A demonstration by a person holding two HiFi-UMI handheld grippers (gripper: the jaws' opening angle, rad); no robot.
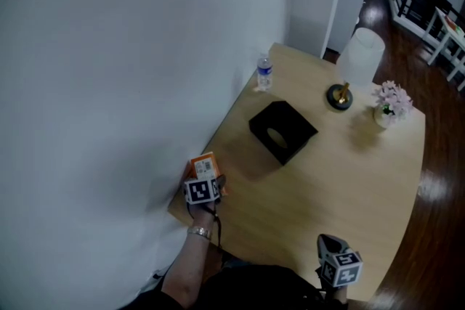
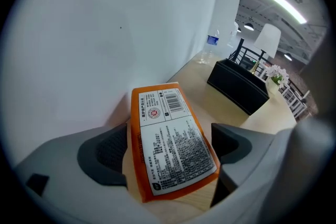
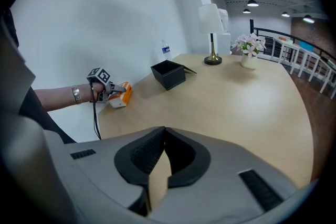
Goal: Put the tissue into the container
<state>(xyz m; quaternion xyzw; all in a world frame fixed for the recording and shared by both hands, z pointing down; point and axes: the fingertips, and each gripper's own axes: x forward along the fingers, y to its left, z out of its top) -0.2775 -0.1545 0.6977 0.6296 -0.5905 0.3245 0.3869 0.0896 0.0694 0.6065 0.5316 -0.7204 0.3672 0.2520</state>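
tissue pack (image 1: 205, 166) lies on the table (image 1: 349, 178) by the wall, between the left gripper's (image 2: 170, 140) wide open jaws. squeeze its sides evenly, then carry it to the black container (image 1: 282, 131). right gripper (image 3: 163, 152) is closed, empty.

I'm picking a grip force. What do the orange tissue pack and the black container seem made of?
Orange tissue pack: probably soft plastic film, slightly glossy; printed white label with barcode, rounded corners.
Black container: rigid, matte dark surface with straight edges and thin walls; plastic or leatherette, can't tell which.
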